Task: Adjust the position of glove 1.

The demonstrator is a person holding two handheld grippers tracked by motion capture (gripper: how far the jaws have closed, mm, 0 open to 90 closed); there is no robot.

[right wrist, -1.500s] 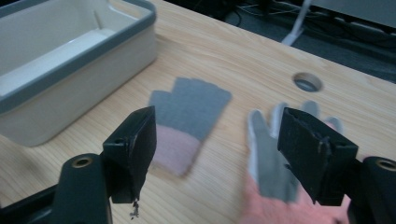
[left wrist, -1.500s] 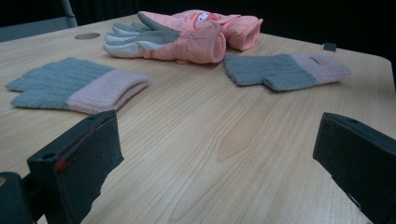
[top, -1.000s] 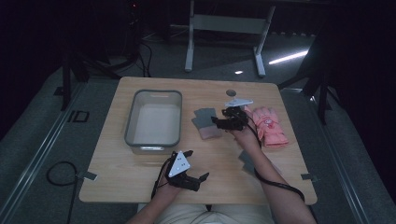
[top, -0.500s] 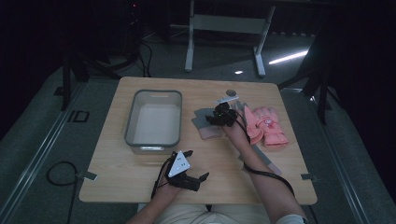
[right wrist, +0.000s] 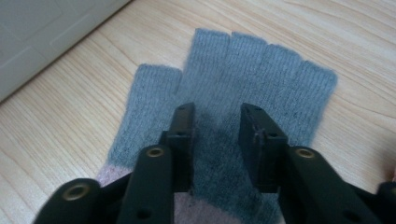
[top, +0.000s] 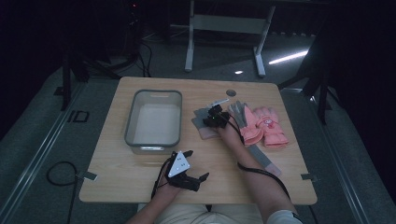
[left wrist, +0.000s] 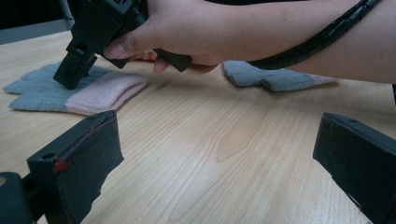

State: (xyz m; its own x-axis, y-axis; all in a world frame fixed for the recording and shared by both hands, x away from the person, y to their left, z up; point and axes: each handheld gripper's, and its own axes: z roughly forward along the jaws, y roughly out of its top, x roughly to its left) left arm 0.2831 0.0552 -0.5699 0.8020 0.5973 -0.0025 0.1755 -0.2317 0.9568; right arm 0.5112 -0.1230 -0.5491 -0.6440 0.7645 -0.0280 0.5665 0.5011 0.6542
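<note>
A grey fingerless glove (right wrist: 261, 74) with a pink cuff lies flat on the wooden table (top: 140, 182), to the right of the bin. My right gripper (right wrist: 217, 116) points down onto its palm and both tips touch the knit. Its jaws have just been closing; a narrow gap remains between them, with flat, unpinched fabric showing in it. In the high view that gripper (top: 211, 117) sits over the glove (top: 200, 123). My left gripper (top: 196, 164) rests near the table's front edge, its jaws (left wrist: 217, 130) wide open around bare wood, facing the right gripper (left wrist: 74, 74).
A grey plastic bin (top: 130, 126) stands left of the glove. Two pink gloves (top: 264, 126) lie to the right. Another grey glove (top: 261, 158) lies partly under the right forearm. A round hole (top: 230, 93) marks the table's far side.
My right gripper has moved left and down from beside the pink gloves onto the grey glove, and its jaws stand narrower. The left gripper has stayed put.
</note>
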